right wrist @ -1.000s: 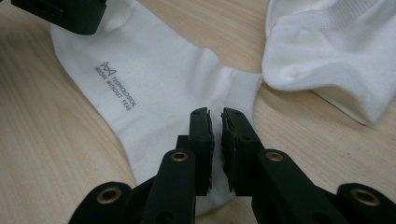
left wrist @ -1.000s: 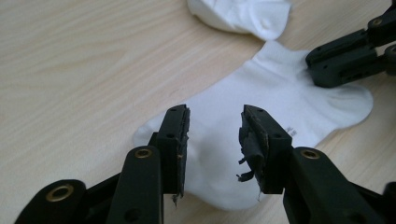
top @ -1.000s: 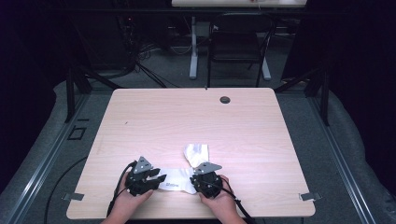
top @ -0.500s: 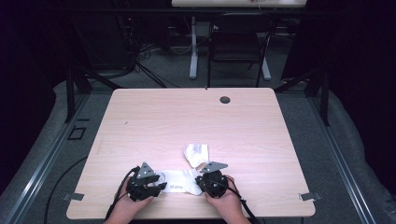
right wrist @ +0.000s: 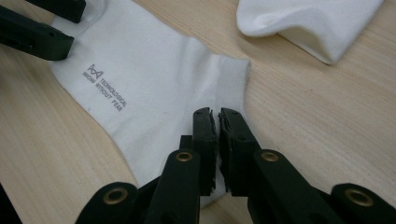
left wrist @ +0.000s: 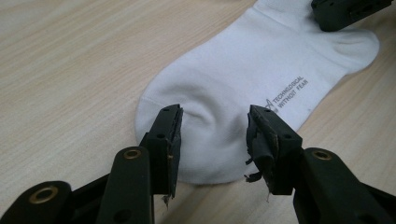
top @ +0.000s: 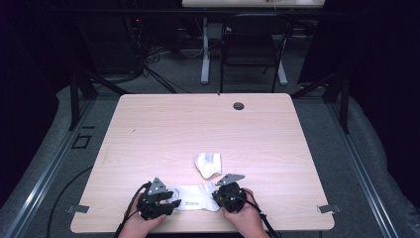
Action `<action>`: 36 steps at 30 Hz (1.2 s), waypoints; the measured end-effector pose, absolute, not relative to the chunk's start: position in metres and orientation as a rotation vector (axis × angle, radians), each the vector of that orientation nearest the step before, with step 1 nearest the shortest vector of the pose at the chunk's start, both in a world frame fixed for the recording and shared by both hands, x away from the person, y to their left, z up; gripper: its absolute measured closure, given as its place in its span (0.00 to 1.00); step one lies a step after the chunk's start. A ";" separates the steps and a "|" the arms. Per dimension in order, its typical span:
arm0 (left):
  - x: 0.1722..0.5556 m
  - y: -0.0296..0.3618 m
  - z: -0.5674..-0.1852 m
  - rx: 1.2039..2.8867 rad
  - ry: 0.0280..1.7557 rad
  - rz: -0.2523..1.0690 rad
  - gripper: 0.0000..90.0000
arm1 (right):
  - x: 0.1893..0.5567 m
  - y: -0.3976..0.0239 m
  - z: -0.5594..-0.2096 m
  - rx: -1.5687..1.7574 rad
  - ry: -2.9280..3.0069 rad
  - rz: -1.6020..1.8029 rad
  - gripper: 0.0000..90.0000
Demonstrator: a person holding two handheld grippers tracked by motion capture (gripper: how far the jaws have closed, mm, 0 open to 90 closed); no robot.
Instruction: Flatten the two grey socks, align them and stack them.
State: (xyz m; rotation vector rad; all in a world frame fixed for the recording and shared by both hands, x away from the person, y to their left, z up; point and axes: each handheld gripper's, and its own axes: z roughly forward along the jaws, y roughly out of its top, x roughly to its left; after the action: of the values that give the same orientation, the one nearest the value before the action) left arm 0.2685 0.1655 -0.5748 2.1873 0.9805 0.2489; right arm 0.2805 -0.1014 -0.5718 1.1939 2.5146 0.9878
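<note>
Low over the flat sock, left tool spread; right tool pressed together.

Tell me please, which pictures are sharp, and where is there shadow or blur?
High view: table evenly lit, dark room around it, the flat sock small and soft. Left gripper view: sock print is sharp, the jaws near the camera are blurred. Right gripper view: print readable, second sock slightly soft, jaws throw little shadow.
</note>
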 end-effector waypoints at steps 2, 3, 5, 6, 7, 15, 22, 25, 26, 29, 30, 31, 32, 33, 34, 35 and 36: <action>0.270 0.167 -0.573 2.188 0.979 0.239 0.60 | 0.281 -0.102 -0.571 1.205 2.522 0.990 0.90; 0.271 0.168 -0.571 2.183 0.976 0.244 0.60 | 0.281 -0.102 -0.571 1.210 2.512 1.006 0.88; 0.271 0.169 -0.570 2.168 0.978 0.247 0.59 | 0.281 -0.102 -0.570 1.209 2.497 1.018 0.85; 0.273 0.174 -0.565 2.145 0.975 0.250 0.58 | 0.282 -0.104 -0.566 1.198 2.484 1.030 0.83; 0.273 0.174 -0.565 2.145 0.975 0.250 0.58 | 0.282 -0.105 -0.565 1.200 2.458 1.059 0.81; 0.281 0.188 -0.558 2.085 1.013 0.274 0.58 | 0.299 -0.095 -0.550 1.136 2.352 1.121 0.74; 0.286 0.186 -0.562 2.096 1.012 0.270 0.58 | 0.329 -0.071 -0.554 1.131 2.362 1.045 0.75; 0.286 0.186 -0.562 2.101 1.004 0.270 0.58 | 0.336 -0.061 -0.560 1.129 2.391 0.994 0.73; 0.287 0.186 -0.562 2.104 1.000 0.270 0.58 | 0.338 -0.058 -0.562 1.114 2.395 0.976 0.73; 0.287 0.186 -0.562 2.104 0.999 0.269 0.58 | 0.340 -0.050 -0.568 1.075 2.396 0.896 0.74; 0.287 0.186 -0.562 2.102 1.000 0.270 0.58 | 0.340 -0.048 -0.570 1.070 2.398 0.853 0.76; 0.287 0.186 -0.562 2.102 1.000 0.270 0.58 | 0.340 -0.048 -0.570 1.070 2.398 0.853 0.76; 0.287 0.186 -0.562 2.104 0.997 0.272 0.58 | 0.341 -0.047 -0.572 1.068 2.392 0.835 0.79; 0.287 0.186 -0.562 2.099 1.004 0.269 0.58 | 0.341 -0.047 -0.572 1.068 2.380 0.820 0.91; 0.288 0.187 -0.562 2.100 1.005 0.270 0.58 | 0.341 -0.048 -0.571 1.080 2.382 0.817 0.95; 0.288 0.187 -0.562 2.101 1.006 0.272 0.58 | 0.341 -0.049 -0.570 1.086 2.379 0.823 0.97; 0.288 0.187 -0.562 2.101 1.006 0.272 0.58 | 0.341 -0.049 -0.569 1.088 2.378 0.829 0.98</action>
State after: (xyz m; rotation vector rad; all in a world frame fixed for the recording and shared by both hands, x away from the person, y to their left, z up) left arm 0.2883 0.1871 -0.5624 2.1011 1.0057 0.2724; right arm 0.3408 -0.0494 -0.5688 1.0884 2.3779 0.8294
